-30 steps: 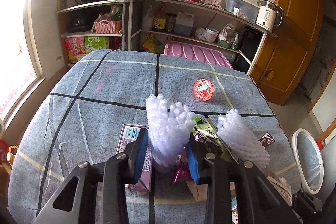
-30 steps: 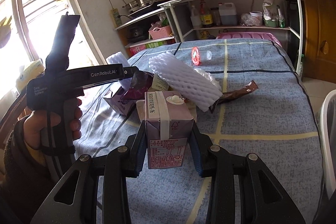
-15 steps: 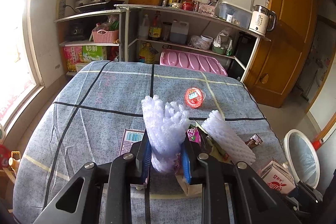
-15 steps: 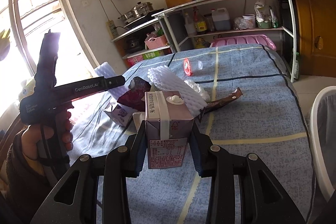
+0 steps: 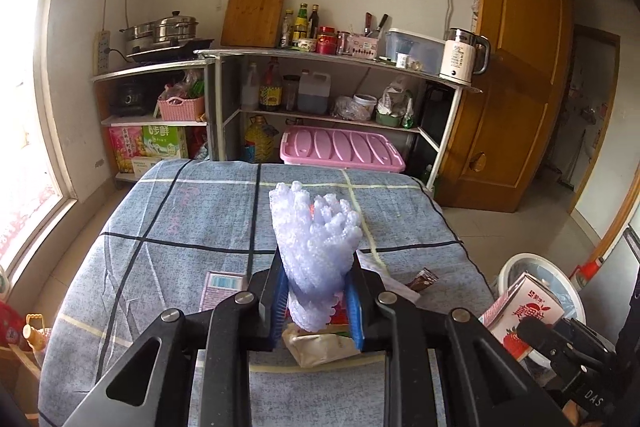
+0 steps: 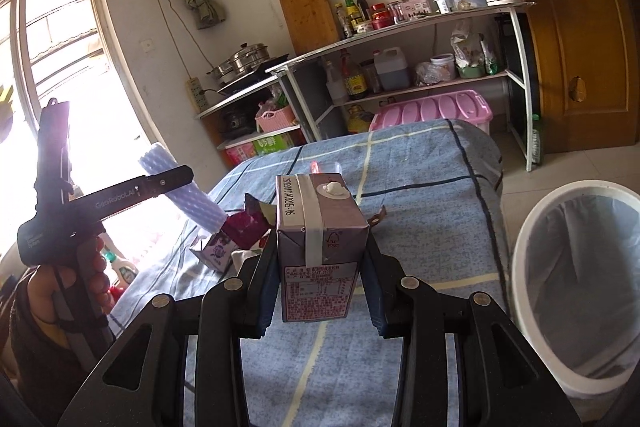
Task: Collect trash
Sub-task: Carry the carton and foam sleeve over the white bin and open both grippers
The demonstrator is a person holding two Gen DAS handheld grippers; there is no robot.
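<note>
Over the blue checked table [image 5: 168, 259] in a small kitchen-type room, both tools are loaded up. The left tool [image 5: 316, 301] has its jaws squeezed nearly together on a white foam fruit net [image 5: 316, 247], which sticks up and fans out above the pads, clear of the cloth. From the right wrist view you can see that same left tool off to the left, gripped by the person's hand [image 6: 60, 279], with the foam net poking out past it toward the window. The right tool [image 6: 318, 279] is clamped on a purple drink carton [image 6: 316, 227], jaws partway apart to fit its width, carton upright with its sealed straw hole on top. Leftover trash sits on the table below and behind: a flat purple carton [image 5: 222, 287] just left of the left tool, a pale crumpled wrapper [image 5: 320, 347] right under its pads, a brown snack wrapper [image 5: 424, 279] near the right edge, and a dark red wrapper [image 6: 248, 227] beside the held carton. A white bin [image 6: 532, 247] with a liner stands on the floor just off the table's right side, close to the right tool. Behind it all are shelves [image 5: 340, 57] with bottles and a kettle [image 5: 460, 61], plus a pink tub [image 5: 340, 147].
</note>
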